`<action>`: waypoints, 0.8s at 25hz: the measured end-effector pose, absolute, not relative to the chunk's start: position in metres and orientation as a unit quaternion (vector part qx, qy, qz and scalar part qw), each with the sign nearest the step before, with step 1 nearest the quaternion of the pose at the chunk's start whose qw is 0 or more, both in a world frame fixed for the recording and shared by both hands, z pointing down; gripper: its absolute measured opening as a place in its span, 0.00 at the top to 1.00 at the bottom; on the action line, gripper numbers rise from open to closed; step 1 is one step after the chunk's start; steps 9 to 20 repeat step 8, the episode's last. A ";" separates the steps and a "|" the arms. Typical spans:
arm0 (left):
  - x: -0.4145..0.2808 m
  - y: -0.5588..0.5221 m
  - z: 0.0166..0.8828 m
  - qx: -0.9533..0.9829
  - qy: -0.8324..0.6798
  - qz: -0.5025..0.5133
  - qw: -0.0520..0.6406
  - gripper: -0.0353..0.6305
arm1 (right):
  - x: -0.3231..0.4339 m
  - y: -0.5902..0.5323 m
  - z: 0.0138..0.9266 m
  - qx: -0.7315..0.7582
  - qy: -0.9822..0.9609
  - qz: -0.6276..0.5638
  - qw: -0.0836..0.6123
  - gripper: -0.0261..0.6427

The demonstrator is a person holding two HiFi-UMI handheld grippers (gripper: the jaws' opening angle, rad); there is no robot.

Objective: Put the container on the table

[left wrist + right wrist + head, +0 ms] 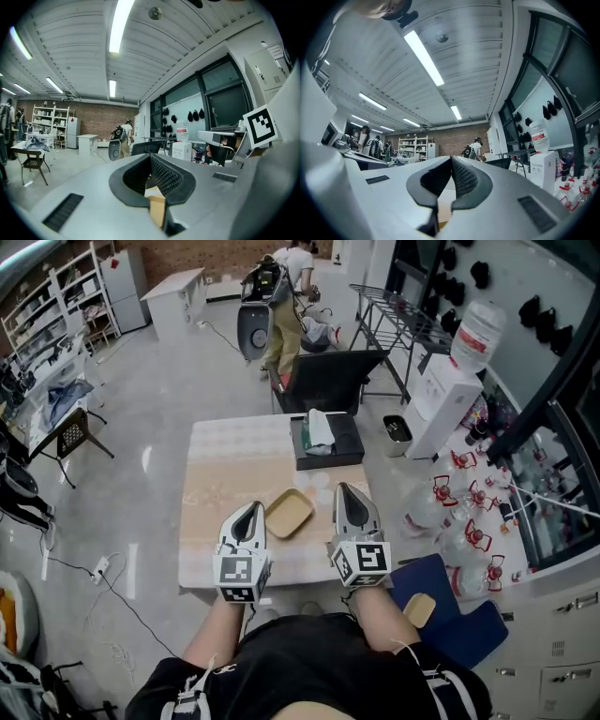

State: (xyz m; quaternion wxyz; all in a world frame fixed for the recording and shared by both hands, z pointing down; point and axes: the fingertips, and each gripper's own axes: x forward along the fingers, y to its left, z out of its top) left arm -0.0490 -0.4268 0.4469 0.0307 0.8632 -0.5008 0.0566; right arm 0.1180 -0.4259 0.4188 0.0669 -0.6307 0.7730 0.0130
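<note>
The container is a shallow tan tray (pixel 289 513). It lies on the pale table (pixel 225 474) near the front edge, between my two grippers and apart from both. In the head view my left gripper (pixel 254 508) hovers just left of it, jaws together and empty. My right gripper (pixel 341 488) is held just right of it, also shut with nothing in it. The left gripper (pixel 151 157) in its own view and the right gripper (pixel 451 158) in its own view both point out level across the room. Only a tan sliver shows under each pair of jaws.
A black box with tissues (pixel 326 441) sits at the table's far right, with a dark chair (pixel 328 379) behind it. Right of the table stand a white water dispenser (pixel 448 399), several bottles (pixel 469 521) on the floor and a blue seat (pixel 441 601). A person (pixel 286 296) stands far back.
</note>
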 end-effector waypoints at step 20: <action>-0.046 -0.428 0.447 0.863 -0.500 0.062 0.030 0.93 | 0.117 -0.429 0.421 -0.625 0.778 0.009 0.064 0.94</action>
